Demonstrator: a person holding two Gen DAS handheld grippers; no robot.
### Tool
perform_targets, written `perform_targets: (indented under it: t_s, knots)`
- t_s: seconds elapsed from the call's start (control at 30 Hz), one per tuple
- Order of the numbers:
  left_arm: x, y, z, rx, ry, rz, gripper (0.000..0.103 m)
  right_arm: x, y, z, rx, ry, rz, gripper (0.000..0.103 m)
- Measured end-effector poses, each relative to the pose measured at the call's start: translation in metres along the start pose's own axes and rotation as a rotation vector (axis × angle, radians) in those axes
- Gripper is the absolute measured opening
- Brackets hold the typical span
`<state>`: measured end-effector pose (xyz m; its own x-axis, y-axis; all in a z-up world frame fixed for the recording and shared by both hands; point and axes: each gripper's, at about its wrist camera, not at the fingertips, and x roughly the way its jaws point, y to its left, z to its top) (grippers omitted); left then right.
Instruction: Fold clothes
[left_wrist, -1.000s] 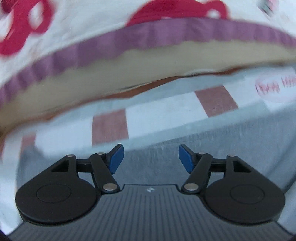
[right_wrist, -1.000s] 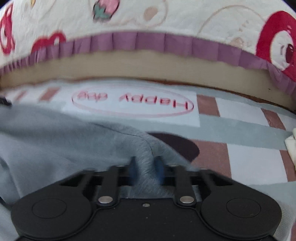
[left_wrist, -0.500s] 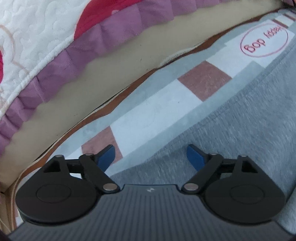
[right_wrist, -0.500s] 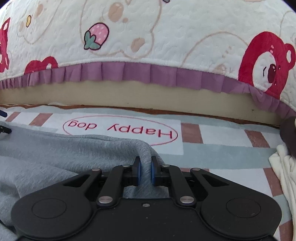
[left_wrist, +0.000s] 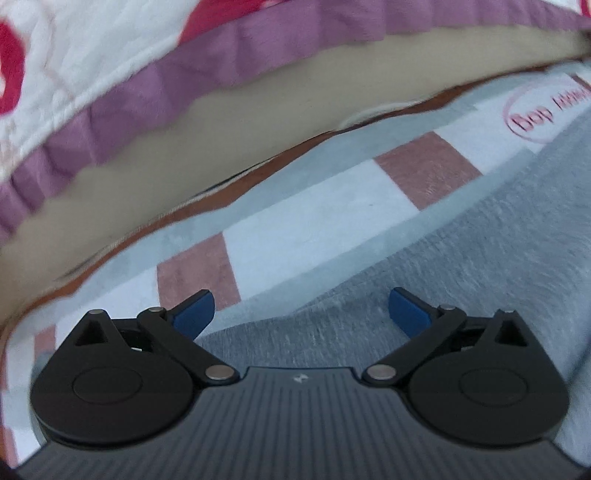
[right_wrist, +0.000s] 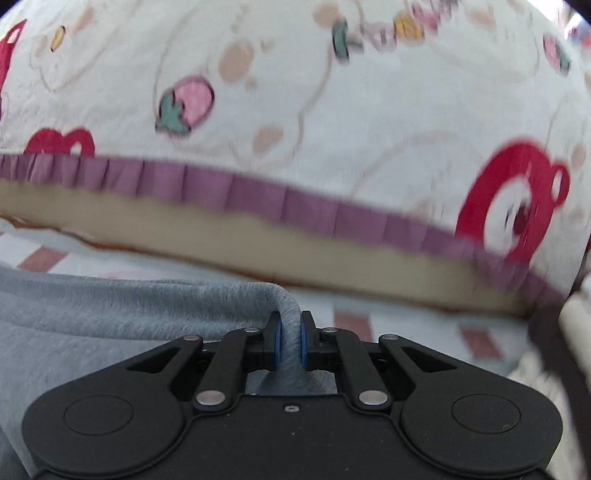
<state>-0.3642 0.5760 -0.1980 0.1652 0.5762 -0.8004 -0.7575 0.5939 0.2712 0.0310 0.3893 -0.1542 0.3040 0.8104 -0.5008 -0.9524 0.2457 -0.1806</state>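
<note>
A grey sweatshirt-like garment (left_wrist: 461, 266) lies on a checked mat (left_wrist: 303, 225). My left gripper (left_wrist: 301, 314) is open, low over the garment's near edge, with nothing between its blue pads. In the right wrist view my right gripper (right_wrist: 289, 341) is shut on a raised fold of the same grey garment (right_wrist: 110, 321), lifting it off the mat. The rest of the garment trails to the left of that gripper.
A bed with a white cartoon-print quilt (right_wrist: 295, 92), a purple frill (left_wrist: 229, 66) and a beige side (right_wrist: 221, 236) runs along the far edge of the mat. A cream cloth (right_wrist: 546, 373) lies at the far right.
My right gripper has risen and moved toward the bed with the grey fold pinched in it. My left gripper stays open and has shifted slightly over the garment's edge.
</note>
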Motion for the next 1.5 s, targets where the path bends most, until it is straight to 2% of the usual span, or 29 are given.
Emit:
perform_targets:
  t_s: [0.03,0.07,0.1,0.13,0.17,0.2,0.27,0.33,0.37,0.4,0.43,0.5,0.53,0.6,0.67,0.7,0.77,0.83,0.87,0.93,0.97,1.03,1.1,1.17,1.27,1.37,1.4,1.5]
  knots:
    - [-0.004,-0.005,-0.002,0.047,-0.028,-0.015,0.069,0.002,-0.002,-0.003,0.011,0.019,0.015,0.010]
    - [-0.008,-0.010,-0.004,0.093,-0.051,-0.029,0.058,0.002,-0.004,-0.005,0.022,0.023,0.029,0.010]
    - [-0.011,-0.016,-0.006,0.136,-0.071,-0.038,0.042,0.003,-0.006,-0.006,0.034,0.027,0.043,0.010]
    - [-0.013,-0.022,-0.008,0.166,-0.081,-0.035,0.029,0.001,-0.008,-0.008,0.048,0.026,0.052,0.010]
    - [-0.014,-0.028,-0.010,0.193,-0.088,-0.029,0.026,0.000,-0.009,-0.009,0.061,0.024,0.061,0.010]
    - [-0.015,-0.033,-0.009,0.213,-0.089,-0.011,0.026,0.000,-0.011,-0.009,0.077,0.024,0.074,0.010]
    - [-0.014,-0.041,-0.007,0.249,-0.090,0.049,0.040,0.001,-0.018,-0.006,0.151,0.034,0.105,0.010]
    - [-0.012,-0.043,-0.004,0.268,-0.091,0.112,0.074,-0.003,-0.029,-0.004,0.275,0.035,0.155,0.011]
    - [-0.010,-0.042,-0.003,0.273,-0.088,0.150,0.084,-0.005,-0.032,-0.001,0.300,0.025,0.169,0.011]
    - [-0.007,-0.040,-0.002,0.274,-0.088,0.183,0.103,-0.008,-0.034,0.001,0.324,0.014,0.181,0.011]
    - [-0.005,-0.036,-0.002,0.262,-0.086,0.197,0.103,-0.010,-0.033,0.003,0.305,0.004,0.176,0.011]
    - [-0.003,-0.024,-0.001,0.176,-0.077,0.156,0.103,-0.013,-0.025,0.005,0.247,-0.005,0.157,0.011]
    - [-0.003,-0.016,-0.001,0.118,-0.063,0.132,0.103,-0.013,-0.026,0.004,0.255,-0.007,0.161,0.011]
    - [0.001,0.006,-0.001,-0.064,-0.005,0.045,0.103,-0.013,-0.028,0.003,0.271,-0.010,0.170,0.011]
    - [0.006,0.028,-0.002,-0.252,0.057,-0.055,0.098,-0.012,-0.031,0.002,0.287,-0.014,0.178,0.011]
    - [0.007,0.035,-0.005,-0.296,0.072,-0.088,0.095,-0.012,-0.032,0.001,0.295,-0.015,0.182,0.011]
    - [0.006,0.037,-0.005,-0.299,0.082,-0.105,0.091,-0.011,-0.033,0.001,0.307,-0.016,0.189,0.011]
    - [0.002,0.033,-0.001,-0.287,0.086,-0.117,0.075,-0.010,-0.033,0.000,0.314,-0.014,0.194,0.011]
    - [0.000,0.031,0.000,-0.281,0.087,-0.122,0.070,-0.009,-0.033,0.000,0.318,-0.013,0.196,0.011]
    - [-0.004,0.023,0.003,-0.273,0.085,-0.140,0.041,-0.008,-0.032,0.000,0.322,-0.011,0.199,0.011]
    - [-0.006,0.018,0.004,-0.277,0.086,-0.144,0.035,-0.007,-0.032,-0.001,0.321,-0.011,0.200,0.011]
    - [-0.010,0.010,0.007,-0.293,0.098,-0.130,0.009,-0.006,-0.032,-0.002,0.320,-0.012,0.202,0.011]
    - [-0.012,0.000,0.011,-0.282,0.114,-0.087,0.001,-0.006,-0.032,-0.005,0.318,-0.016,0.204,0.011]
    - [-0.012,-0.011,0.015,-0.235,0.116,-0.026,0.000,-0.006,-0.029,0.001,0.299,-0.040,0.190,0.011]
    - [-0.015,-0.016,0.022,-0.239,0.062,0.040,0.000,-0.006,-0.020,0.021,0.246,-0.105,0.146,0.011]
    - [-0.023,-0.002,0.036,-0.283,-0.015,0.105,0.000,-0.005,-0.012,0.042,0.193,-0.170,0.102,0.009]
    - [-0.028,0.004,0.045,-0.297,-0.050,0.140,0.000,-0.005,-0.009,0.048,0.175,-0.191,0.087,0.007]
    - [-0.047,0.025,0.081,-0.297,-0.203,0.330,0.000,-0.005,0.000,0.068,0.122,-0.256,0.042,0.007]
